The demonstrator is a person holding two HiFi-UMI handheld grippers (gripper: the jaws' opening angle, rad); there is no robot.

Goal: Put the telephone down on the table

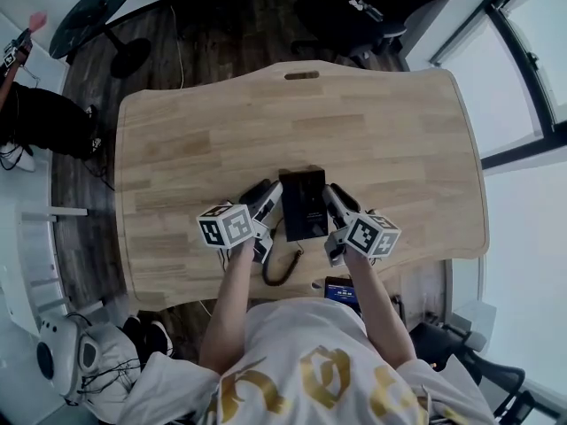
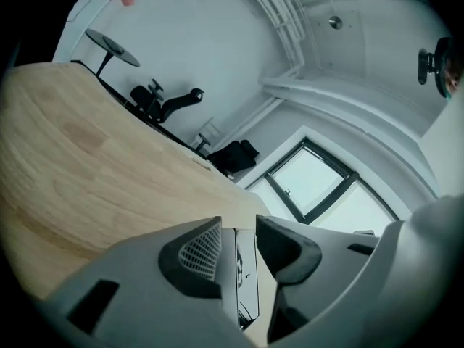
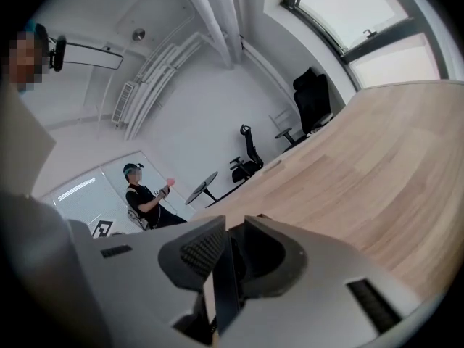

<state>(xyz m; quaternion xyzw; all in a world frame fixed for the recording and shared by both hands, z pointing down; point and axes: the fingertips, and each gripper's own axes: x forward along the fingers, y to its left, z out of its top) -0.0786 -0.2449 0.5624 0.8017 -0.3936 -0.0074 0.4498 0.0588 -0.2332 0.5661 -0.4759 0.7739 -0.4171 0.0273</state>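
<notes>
Rounded, grained pale-wood table [image 1: 177,140]; boxy black telephone [image 1: 303,204], curling cord [image 1: 280,283]

My left gripper [image 1: 266,195] and right gripper [image 1: 335,198] level with each other ahead of my chest, left forearm [image 1: 227,304] and right forearm [image 1: 381,306] reaching forward, left jaws clamped on the telephone's [image 1: 303,204] left edge, right jaws clamped on its right edge

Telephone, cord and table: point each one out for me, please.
Telephone [image 1: 303,204]: head view, middle of its black body.
Cord [image 1: 277,283]: head view, bottom of the loop hanging below the telephone.
Table [image 1: 372,122]: head view, bare wood beyond the telephone.
</notes>
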